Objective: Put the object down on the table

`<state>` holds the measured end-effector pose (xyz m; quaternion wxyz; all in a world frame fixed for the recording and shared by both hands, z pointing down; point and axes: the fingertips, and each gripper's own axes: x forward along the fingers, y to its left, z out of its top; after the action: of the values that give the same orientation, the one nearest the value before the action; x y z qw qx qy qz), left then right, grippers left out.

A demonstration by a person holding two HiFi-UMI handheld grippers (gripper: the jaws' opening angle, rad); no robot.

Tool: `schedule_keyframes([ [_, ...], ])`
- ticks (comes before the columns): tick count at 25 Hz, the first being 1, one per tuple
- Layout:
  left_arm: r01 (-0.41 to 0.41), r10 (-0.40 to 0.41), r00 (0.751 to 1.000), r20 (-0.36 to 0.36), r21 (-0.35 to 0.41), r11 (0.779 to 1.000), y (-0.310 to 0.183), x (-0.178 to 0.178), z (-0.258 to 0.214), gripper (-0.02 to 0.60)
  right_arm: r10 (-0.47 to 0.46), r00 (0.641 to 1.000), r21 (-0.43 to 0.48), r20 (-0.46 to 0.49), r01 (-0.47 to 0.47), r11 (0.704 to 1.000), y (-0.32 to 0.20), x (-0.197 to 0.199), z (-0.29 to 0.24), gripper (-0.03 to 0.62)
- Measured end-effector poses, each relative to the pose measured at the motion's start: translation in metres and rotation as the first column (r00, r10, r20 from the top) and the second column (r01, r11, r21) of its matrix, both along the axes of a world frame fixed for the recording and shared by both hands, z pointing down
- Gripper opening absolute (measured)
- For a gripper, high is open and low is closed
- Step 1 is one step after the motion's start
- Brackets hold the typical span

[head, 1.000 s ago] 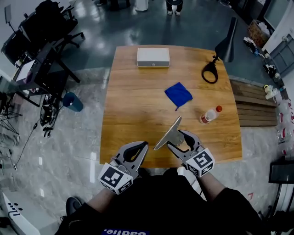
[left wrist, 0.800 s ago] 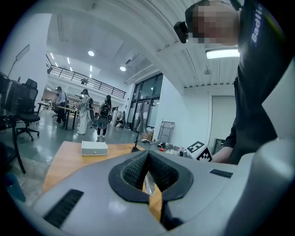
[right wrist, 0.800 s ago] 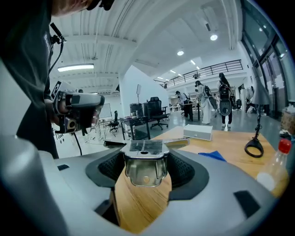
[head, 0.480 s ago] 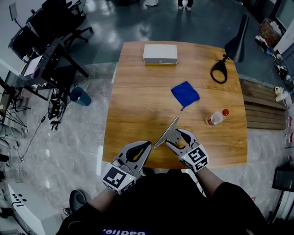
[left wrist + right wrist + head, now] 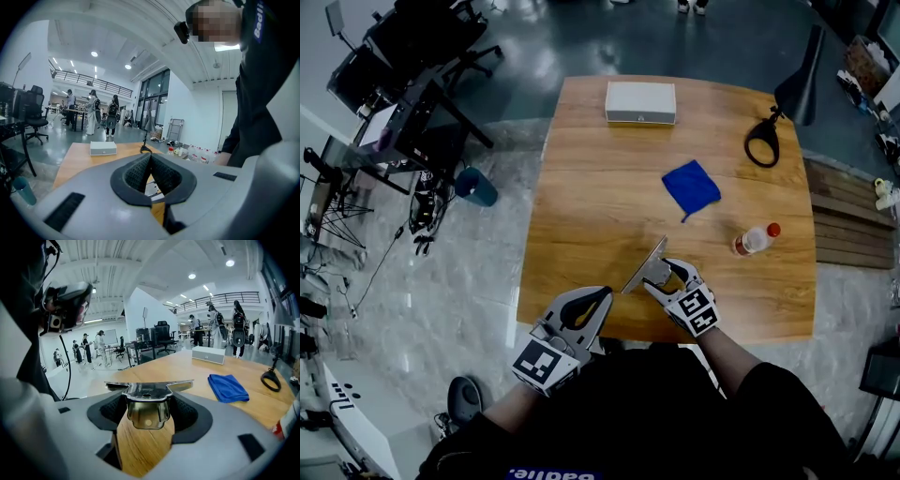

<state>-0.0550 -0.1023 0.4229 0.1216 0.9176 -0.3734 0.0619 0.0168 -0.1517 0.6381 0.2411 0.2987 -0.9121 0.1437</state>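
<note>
Right claw (image 5: pixel 662 275) in the head view is pinching a metal scraper (image 5: pixel 643 266) by its folded handle. The blade pokes out ahead and to the left of the claw at a tilt, low over the near part of the wooden table (image 5: pixel 591 187), but I can't tell from up here if it touches the wood. Left claw (image 5: pixel 594 304) hangs just to its left, at the table's near edge. My worry is that edge: if the jaws let go while the scraper is tilted or off the surface, it could tip, clatter and skate back off the table. Well ahead of the right claw are a blue cloth (image 5: pixel 691 186) and a white box (image 5: pixel 640 102), with a plastic bottle (image 5: pixel 755 240) off to its right, all far enough apart not to get hit. The bottle label is too small to read, and the upside-down white letters on the person's dark top look like "badlie". Left gripper view: left claw (image 5: pixel 150 161) is pressed together on nothing, and "Badli" shows on the dark top at upper right. Right gripper view: right claw (image 5: pixel 147 404) is spread wide with its pads clamped on the scraper's (image 5: pixel 148 386) handle. That's smooth steel, so it could swivel if the grip loosens early. No brand stamp that I can see on it.
</note>
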Motion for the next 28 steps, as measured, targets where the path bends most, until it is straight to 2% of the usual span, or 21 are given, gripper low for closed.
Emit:
schedule_keyframes([
  [11, 0.056, -0.056, 0.998, 0.008, -0.027, 0.998, 0.006, -0.018, 0.008, 0.009, -0.063, 0.988, -0.064, -0.142, 0.054, 0.996, -0.004, 0.002, 0.065, 0.281],
  [28, 0.077, -0.077, 0.997, 0.027, -0.035, 0.996, 0.019, -0.03, 0.018, 0.009, -0.08, 0.969, -0.121, -0.233, 0.053, 0.991, -0.005, 0.003, 0.108, 0.281],
])
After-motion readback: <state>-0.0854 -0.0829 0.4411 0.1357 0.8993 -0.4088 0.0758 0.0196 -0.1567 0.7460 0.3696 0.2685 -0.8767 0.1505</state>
